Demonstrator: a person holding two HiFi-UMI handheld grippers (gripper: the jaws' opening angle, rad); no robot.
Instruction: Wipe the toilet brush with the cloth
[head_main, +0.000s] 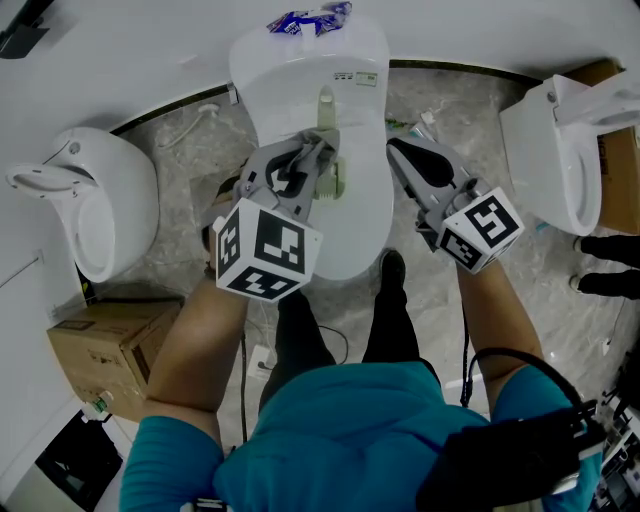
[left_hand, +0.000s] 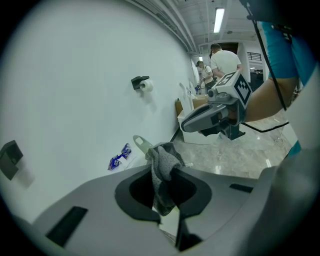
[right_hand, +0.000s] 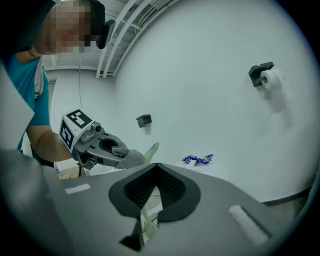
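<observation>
Okay, the person stands over the toilet (head_main: 365, 235) with both tools out front. The left gripper (head_main: 316, 162) is clamped on the grey cloth (left_hand: 165, 162), a bunched fold pinched tight between its jaws and spilling up over them. Right against that cloth is the toilet brush (head_main: 326, 108), pale green and held above the closed lid. Its flat handle tip, with a hanging hole, pokes out past the cloth toward the tank (head_main: 300, 60). A thicker pale section of the brush shows on the near side of the left gripper's jaws.

Over to the right gripper (head_main: 394, 150): jaws drawn together to a bare slit, nothing gripped. It sits off to the side of the brush, apart from it and pointing toward it. In the right gripper view the brush shows ahead through that slit, with the left gripper and cloth to the left.

A blue wrapper (head_main: 310, 18) lies on top of the tank. A paper-roll holder (left_hand: 141, 82) hangs on the white wall, and a cardboard box (head_main: 100, 345) sits on the floor at the person's left.
</observation>
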